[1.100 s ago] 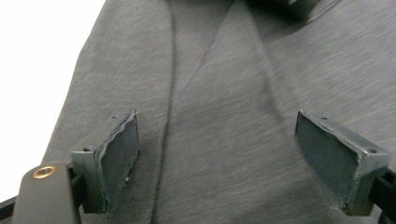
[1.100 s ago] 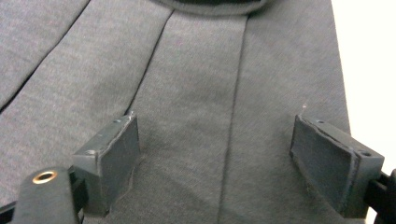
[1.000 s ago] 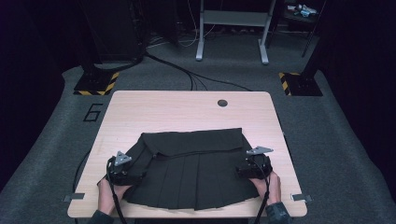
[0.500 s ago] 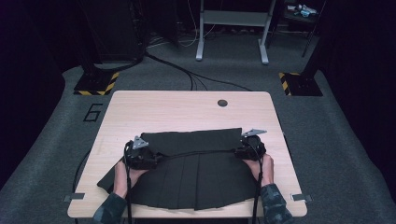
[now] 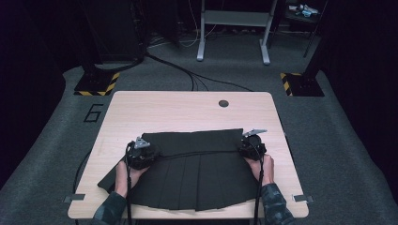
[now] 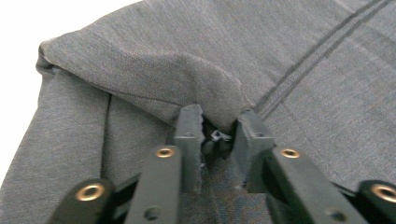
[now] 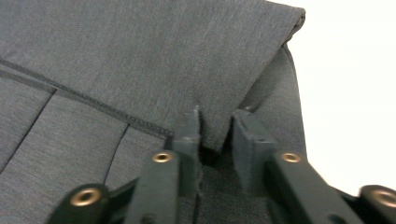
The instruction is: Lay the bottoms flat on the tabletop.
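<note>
Two handheld black two-jaw grippers are pinching a dark grey pleated fabric skirt [image 5: 197, 171] that is lying flat across the near half of a pale wooden table [image 5: 178, 112], its hem reaching the near edge. The left gripper [image 5: 141, 151] is sitting on the skirt's left side near the waistband, the right gripper [image 5: 251, 144] on the right side, well apart from each other. Both sets of jaws have just been closing, and each is now clamping a small raised fold of cloth: in the left gripper view the left gripper [image 6: 219, 133] is biting a bunched ridge beside a small metal zip pull [image 6: 215, 136], and in the right gripper view the right gripper [image 7: 215, 133] is holding a thin fold at the garment's side edge.

Trouble is most likely coming from how little cloth each bite is taking. Should only the top layer be caught, lifting is going to separate the layers and leave the lower one dragging, so any fold comes out crooked. Uneven pulling between the hands is risking a skewed waistband. That zip pull between the left jaws could make the grip slip under tension. Loose fabric sticking out at the near left corner could be sliding off the table edge.
</note>
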Action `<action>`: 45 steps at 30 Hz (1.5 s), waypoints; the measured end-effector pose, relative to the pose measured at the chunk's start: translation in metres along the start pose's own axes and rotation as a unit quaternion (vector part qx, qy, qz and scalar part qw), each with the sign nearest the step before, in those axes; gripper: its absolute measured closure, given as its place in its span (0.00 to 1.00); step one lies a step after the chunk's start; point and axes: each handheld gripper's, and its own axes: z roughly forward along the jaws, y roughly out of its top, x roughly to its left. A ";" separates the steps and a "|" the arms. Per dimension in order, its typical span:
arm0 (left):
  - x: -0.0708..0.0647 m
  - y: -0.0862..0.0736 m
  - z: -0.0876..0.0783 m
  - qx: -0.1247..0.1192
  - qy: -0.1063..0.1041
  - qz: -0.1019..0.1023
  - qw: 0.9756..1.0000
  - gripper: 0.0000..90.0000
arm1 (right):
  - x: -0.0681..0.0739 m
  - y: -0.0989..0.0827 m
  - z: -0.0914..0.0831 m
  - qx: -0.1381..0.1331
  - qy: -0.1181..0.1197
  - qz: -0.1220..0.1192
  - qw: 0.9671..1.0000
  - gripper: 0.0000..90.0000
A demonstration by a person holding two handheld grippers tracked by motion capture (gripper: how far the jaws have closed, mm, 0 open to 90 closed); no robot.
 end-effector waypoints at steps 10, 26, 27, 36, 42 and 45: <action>0.000 0.005 -0.012 -0.009 0.002 0.016 1.000 0.91 | 0.010 0.004 -0.015 -0.011 -0.014 -0.025 1.000 0.93; 0.074 0.132 -0.013 -0.054 0.061 -0.073 0.994 0.37 | -0.017 0.153 -0.017 -0.034 -0.069 0.020 0.997 0.50; 0.070 0.125 -0.017 -0.058 0.064 -0.062 0.994 0.36 | -0.016 0.147 -0.019 -0.035 -0.065 0.020 0.997 0.44; 0.054 0.064 -0.041 -0.042 0.065 -0.028 0.997 0.31 | -0.017 0.068 -0.034 -0.022 -0.042 0.004 0.999 0.30; 0.049 0.026 -0.061 -0.048 0.072 -0.032 0.996 0.33 | -0.014 0.017 -0.040 -0.030 -0.037 0.011 0.999 0.26; 0.041 0.007 -0.068 -0.047 0.070 -0.030 0.996 0.35 | -0.016 -0.003 -0.041 -0.037 -0.031 0.017 0.999 0.26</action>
